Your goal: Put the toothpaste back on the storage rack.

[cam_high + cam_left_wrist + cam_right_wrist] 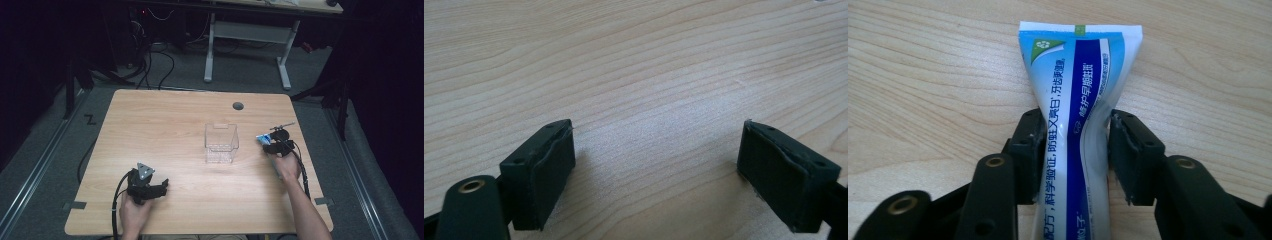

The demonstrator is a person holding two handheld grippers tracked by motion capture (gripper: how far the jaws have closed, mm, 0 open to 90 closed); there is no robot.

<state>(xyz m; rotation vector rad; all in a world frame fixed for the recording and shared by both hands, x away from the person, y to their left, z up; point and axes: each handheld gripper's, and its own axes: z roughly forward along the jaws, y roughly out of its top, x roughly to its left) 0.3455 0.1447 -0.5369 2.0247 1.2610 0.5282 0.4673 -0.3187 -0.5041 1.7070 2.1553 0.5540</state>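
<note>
The right gripper (1070,150) pinches a toothpaste tube (1075,95) lying on the table (170,125), its long axis running along the jaws. The clear plastic box (221,142) stands near, to its left. The left gripper (656,170) rests farther away, jaws spread and empty.

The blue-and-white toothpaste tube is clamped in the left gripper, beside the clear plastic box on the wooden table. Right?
Not quite: the right gripper clamps the blue-and-white toothpaste tube, as the right gripper view shows. The left gripper is open. The clear plastic box does stand nearby on the wooden table.
</note>
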